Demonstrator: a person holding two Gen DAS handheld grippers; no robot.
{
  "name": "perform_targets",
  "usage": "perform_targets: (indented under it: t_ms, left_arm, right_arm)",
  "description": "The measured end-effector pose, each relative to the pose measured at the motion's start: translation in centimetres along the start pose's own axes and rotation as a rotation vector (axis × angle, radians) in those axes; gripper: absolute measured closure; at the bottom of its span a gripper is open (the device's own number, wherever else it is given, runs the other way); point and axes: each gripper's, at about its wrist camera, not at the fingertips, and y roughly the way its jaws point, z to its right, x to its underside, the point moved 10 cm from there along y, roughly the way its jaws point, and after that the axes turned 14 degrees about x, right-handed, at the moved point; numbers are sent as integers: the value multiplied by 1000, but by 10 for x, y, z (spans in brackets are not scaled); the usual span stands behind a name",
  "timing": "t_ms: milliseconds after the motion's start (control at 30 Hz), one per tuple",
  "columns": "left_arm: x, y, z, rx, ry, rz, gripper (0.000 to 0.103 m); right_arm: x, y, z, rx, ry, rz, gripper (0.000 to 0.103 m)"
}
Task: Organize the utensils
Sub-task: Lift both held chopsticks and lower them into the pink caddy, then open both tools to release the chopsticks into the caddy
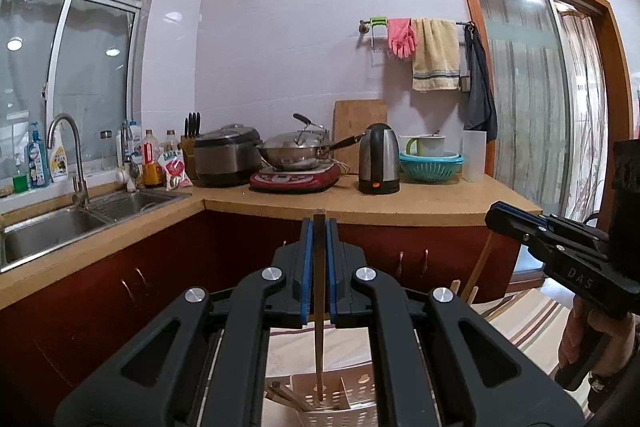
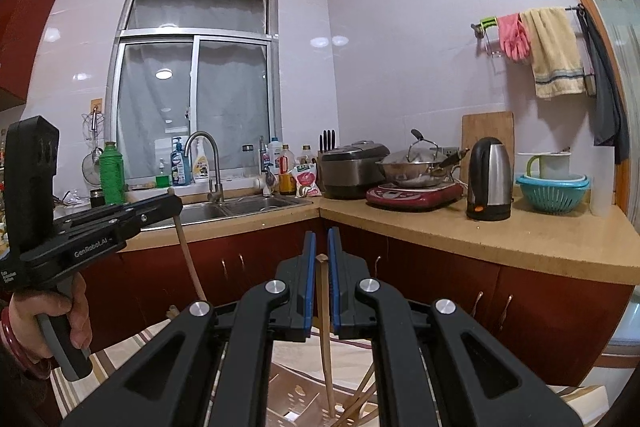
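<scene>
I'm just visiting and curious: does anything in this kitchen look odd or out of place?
Little stands out. Each gripper holds one chopstick upright over the holder. In the holder, a few chopsticks lean askew.

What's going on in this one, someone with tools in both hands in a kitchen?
A person holds a set of tongs in each hand. The left tongs are shut on one wooden chopstick, which hangs down with its tip in the perforated utensil holder below. The right tongs are shut on another chopstick, also hanging into the holder. More chopsticks already lie inside.
</scene>
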Motion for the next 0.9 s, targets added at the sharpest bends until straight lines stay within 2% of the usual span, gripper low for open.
perform_targets:
  t_ms: [600, 633, 700, 733, 767, 833, 867, 900]
  left_arm:
    - [70, 33, -23, -10, -84, -121, 94]
    - [73, 33, -23, -11, -86, -124, 90]
    - [74, 34, -24, -17, -88, -124, 74]
    - [74, 33, -24, -23, -88, -120, 61]
    - [74, 32, -24, -24, -88, -116, 56]
    - [73, 31, -24, -30, -86, -112, 51]
    - [73, 31, -24, -31, -87, -112, 47]
    - [73, 30, -25, -31, -93, -109, 45]
  right_arm:
    - [56, 39, 5, 0, 55, -123, 96]
    - [59, 40, 6, 5, 57, -130, 96]
    - [62, 42, 8, 10, 61, -138, 96]
    - [64, 43, 9, 11, 64, -145, 96]
    - [64, 43, 9, 11, 67, -144, 93]
    - [64, 42, 9, 14, 63, -140, 80]
    - [64, 42, 10, 18, 61, -136, 68]
    - [63, 41, 10, 20, 58, -130, 63]
